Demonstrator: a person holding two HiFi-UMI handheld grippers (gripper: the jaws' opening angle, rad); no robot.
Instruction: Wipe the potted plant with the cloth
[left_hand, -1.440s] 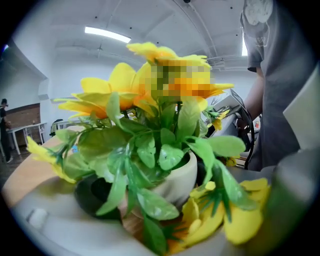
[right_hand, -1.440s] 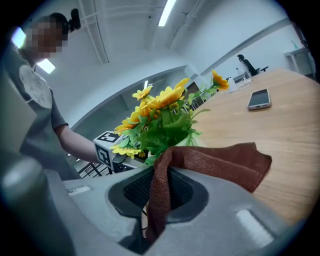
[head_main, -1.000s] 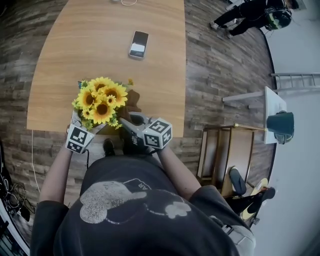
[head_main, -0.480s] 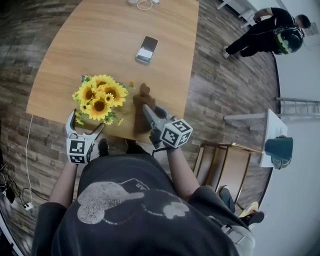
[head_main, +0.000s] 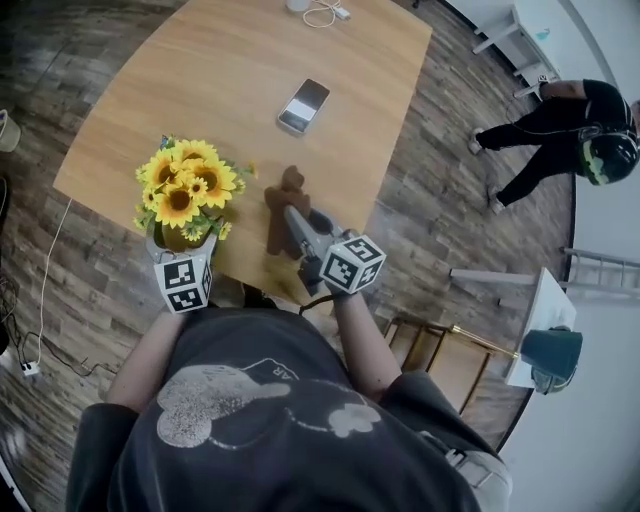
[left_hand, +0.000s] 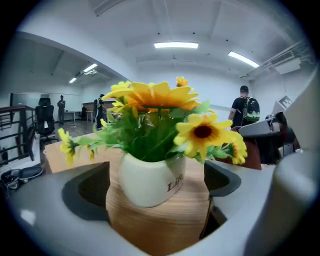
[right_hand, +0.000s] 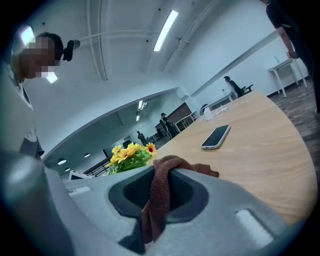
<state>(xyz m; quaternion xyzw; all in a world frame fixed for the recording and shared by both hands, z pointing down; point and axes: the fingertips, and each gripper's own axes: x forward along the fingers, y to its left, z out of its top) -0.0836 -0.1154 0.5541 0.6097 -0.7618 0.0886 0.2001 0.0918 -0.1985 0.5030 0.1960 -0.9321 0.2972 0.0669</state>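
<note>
Left gripper view: the left gripper (left_hand: 154, 195) is released, its jaws spread wide on either side of the potted plant (left_hand: 150, 170). Neither jaw presses on the white pot, which stands on the wooden worktop (left_hand: 160, 227). In the right gripper view, the right gripper (right_hand: 160, 194) is clenched on the brown cloth (right_hand: 165, 165), which hangs down between its jaws. In the head view, the plant sits centre left at the worktop's near edge. The cloth is just to its right, and a phone (head_main: 303, 105) lies higher in the frame.
</note>
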